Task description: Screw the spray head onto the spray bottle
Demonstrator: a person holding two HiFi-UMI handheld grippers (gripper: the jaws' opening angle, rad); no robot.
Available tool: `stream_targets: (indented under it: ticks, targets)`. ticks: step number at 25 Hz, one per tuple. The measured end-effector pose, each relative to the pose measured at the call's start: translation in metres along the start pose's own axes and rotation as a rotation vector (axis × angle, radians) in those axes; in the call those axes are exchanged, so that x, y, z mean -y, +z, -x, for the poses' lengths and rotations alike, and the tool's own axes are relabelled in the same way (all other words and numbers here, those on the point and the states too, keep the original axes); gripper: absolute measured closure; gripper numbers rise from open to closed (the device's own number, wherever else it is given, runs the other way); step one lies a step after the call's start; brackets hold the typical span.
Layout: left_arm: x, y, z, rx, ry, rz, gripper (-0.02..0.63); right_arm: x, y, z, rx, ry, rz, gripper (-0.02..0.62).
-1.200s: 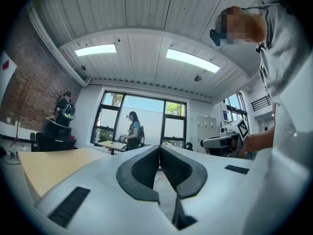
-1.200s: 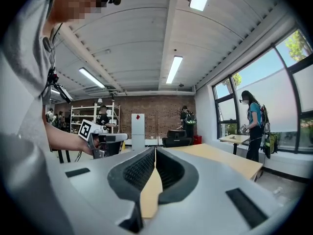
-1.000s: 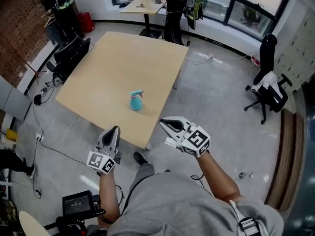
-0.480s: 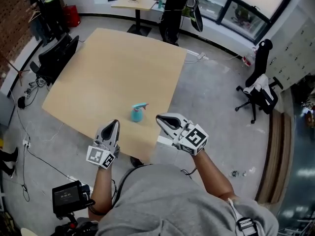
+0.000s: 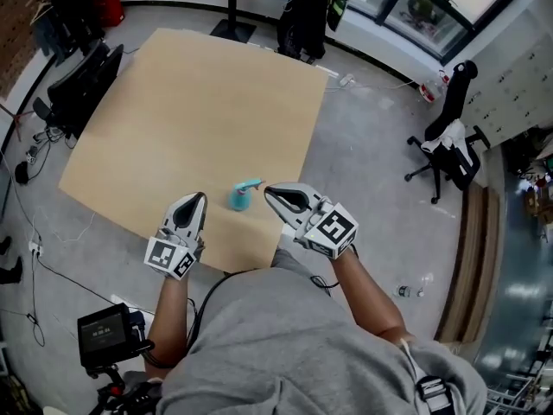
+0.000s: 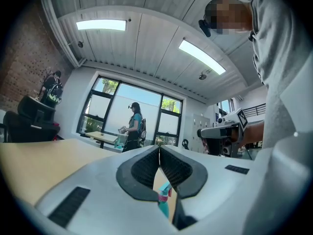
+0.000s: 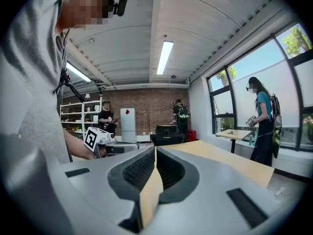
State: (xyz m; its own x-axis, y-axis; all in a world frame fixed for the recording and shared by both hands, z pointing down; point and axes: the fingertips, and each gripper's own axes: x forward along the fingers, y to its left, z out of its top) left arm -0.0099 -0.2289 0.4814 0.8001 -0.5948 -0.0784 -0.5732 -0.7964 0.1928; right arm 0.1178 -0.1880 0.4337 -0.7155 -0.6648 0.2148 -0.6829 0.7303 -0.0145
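Holding both tools closed and empty, I am at the near edge of the counter [image 5: 199,93]. My left tool [image 5: 198,200] has its jaws pressed together with nothing between them, and my right tool [image 5: 271,191] is the same, its jaws meeting along their length. Between the two, just beyond their tips, the spray bottle [image 5: 241,197] stands upright on the counter near the front edge, and neither tool touches it. I judge this to be the approach, with no grasp made yet. Next I would have to open both tools, take the bottle's body in one to steady it, and close the other on the spray head [image 6: 165,188] to turn it. The head seems to sit on the bottle's neck already, but whether it is threaded down or only resting there I cannot tell. The bottle is small in the head view and mostly hidden behind my jaws in the left gripper view. The right gripper view shows none of it.
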Motion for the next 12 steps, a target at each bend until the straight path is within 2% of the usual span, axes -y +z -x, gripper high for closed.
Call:
stream_targets:
  ticks: [4,8,9,10,12]
  targets:
    - [0.007,-0.021,-0.016,-0.063,-0.049,0.039,0.598,0.006,-0.001,-0.005,-0.055,0.084,0.053,0.588]
    - [0.017,-0.049,-0.031,-0.164,-0.12,0.023,0.59,0.002,-0.009,-0.018,-0.186,0.198,0.155,0.57]
    - [0.017,-0.059,-0.036,-0.19,-0.14,0.017,0.539,0.002,-0.016,-0.024,-0.228,0.234,0.188,0.529]
    - [0.017,-0.07,-0.04,-0.216,-0.16,0.013,0.454,0.002,-0.027,-0.031,-0.275,0.27,0.22,0.467]
    - [0.018,-0.095,-0.047,-0.267,-0.195,-0.003,0.328,0.004,-0.052,-0.043,-0.377,0.339,0.286,0.44]
